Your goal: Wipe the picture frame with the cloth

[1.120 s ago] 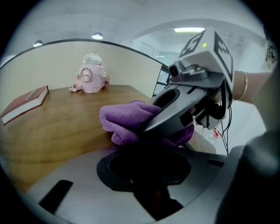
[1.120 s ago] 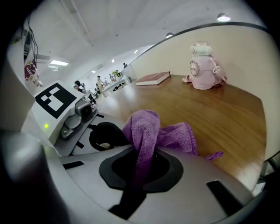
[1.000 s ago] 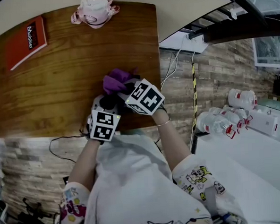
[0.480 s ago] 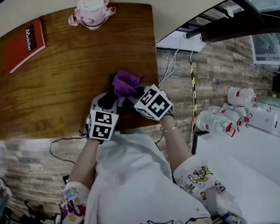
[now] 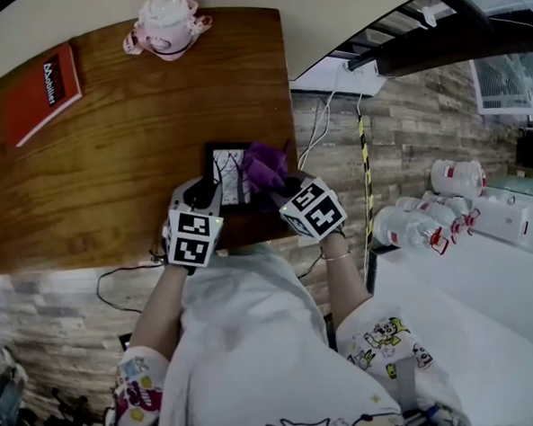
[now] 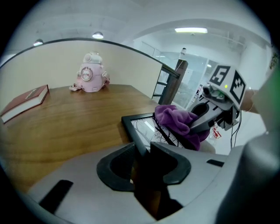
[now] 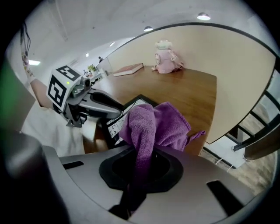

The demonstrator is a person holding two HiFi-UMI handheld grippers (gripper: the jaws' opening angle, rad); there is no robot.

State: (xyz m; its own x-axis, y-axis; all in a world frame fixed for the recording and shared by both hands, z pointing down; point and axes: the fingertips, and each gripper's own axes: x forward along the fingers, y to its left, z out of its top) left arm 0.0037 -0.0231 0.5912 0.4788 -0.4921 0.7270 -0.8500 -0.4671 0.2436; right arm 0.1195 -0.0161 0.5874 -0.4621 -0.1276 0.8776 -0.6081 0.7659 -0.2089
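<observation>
On the table (image 5: 110,154), left tool (image 6: 146,151) clamps the picture frame (image 5: 231,175); right tool (image 7: 140,162) pinches the cloth (image 7: 157,124) resting on it.

Cloth (image 5: 264,166) on picture frame (image 5: 230,175)'s right side

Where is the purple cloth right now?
In the head view the purple cloth lies on the right side of the picture frame, near the table's right edge, clamped in the right gripper.

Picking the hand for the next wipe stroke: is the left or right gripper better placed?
Right. The right gripper is shut on the cloth, which already rests against the frame's right side. The left gripper clamps the frame's near edge, so it is busy steadying it.
</observation>
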